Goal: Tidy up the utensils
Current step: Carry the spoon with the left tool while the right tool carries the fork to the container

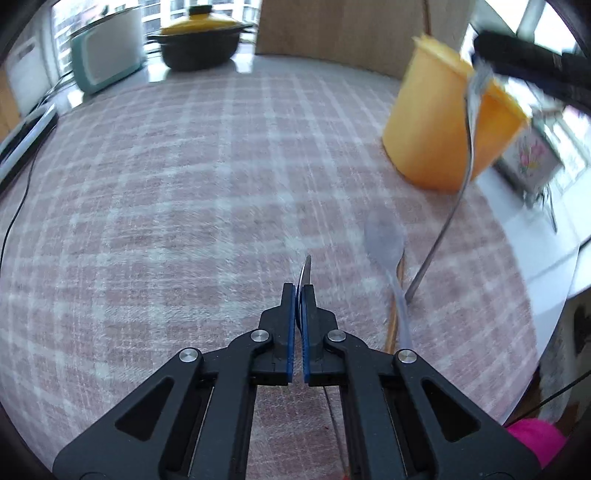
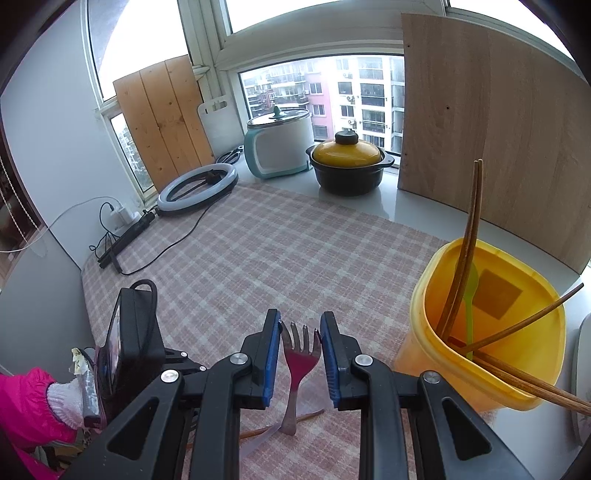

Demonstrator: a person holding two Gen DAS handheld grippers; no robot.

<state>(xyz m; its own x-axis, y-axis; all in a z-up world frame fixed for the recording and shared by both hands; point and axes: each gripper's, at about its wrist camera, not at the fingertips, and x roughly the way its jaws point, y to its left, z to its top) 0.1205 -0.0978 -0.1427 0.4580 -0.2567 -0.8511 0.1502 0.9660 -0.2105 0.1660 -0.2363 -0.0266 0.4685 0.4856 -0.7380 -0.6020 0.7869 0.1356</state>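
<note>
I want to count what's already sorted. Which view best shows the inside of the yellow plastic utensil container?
The right wrist view: it looks down into the yellow plastic container, showing brown wooden chopsticks and a green plastic spoon inside. The left wrist view shows only the container's blurred outer wall, not its contents.

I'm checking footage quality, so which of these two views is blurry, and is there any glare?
Left wrist view: motion-smeared, the checked tablecloth and yellow container soft. Right wrist view: sharp, the fork crisp, but the windows blow out white. Both bend at the edges.
</note>
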